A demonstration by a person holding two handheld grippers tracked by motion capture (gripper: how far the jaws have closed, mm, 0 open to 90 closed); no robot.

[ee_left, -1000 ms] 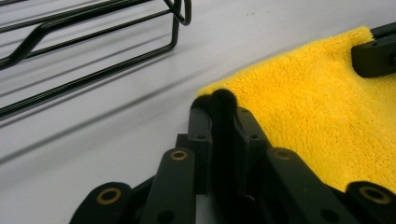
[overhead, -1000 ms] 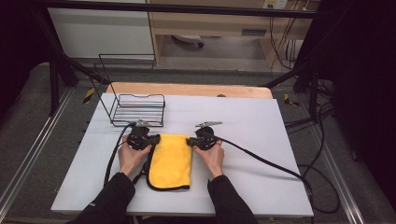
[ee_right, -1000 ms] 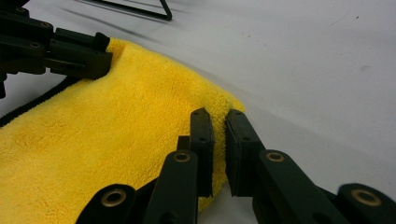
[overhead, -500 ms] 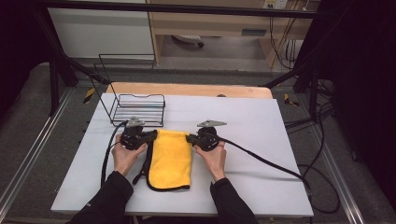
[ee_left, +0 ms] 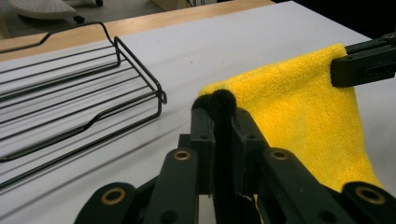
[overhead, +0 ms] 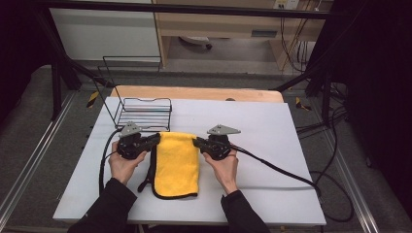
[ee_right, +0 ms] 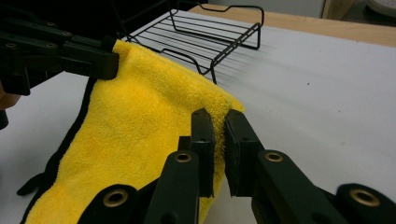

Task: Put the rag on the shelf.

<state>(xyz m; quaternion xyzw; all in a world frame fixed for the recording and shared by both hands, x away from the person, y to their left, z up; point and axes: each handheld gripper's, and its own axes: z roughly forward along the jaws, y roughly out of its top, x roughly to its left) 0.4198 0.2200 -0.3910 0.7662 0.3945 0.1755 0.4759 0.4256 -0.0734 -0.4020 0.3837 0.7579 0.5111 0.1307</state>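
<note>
A yellow towel [overhead: 177, 162] with a black hem lies folded on the white table [overhead: 272, 131], its far edge raised and stretched between both grippers. My left gripper [overhead: 156, 138] is shut on the far left corner, and the black hem bulges between its jaws [ee_left: 219, 109]. My right gripper [overhead: 197, 141] is shut on the far right corner [ee_right: 219, 123]. The towel [ee_left: 299, 102] runs across to the right gripper [ee_left: 364, 60] in the left gripper view. In the right gripper view, the towel [ee_right: 140, 116] slopes away toward the left gripper [ee_right: 100, 58].
A black wire rack [overhead: 143, 114] stands on the table just beyond the left gripper, close to the towel's far left corner [ee_left: 70, 88] [ee_right: 210, 32]. Black cables trail from both grippers, the right one across the table to its right edge.
The two grippers have drawn slightly apart, the left one shifting left. The towel's far edge now sits a little farther from the person and is pulled tauter.
</note>
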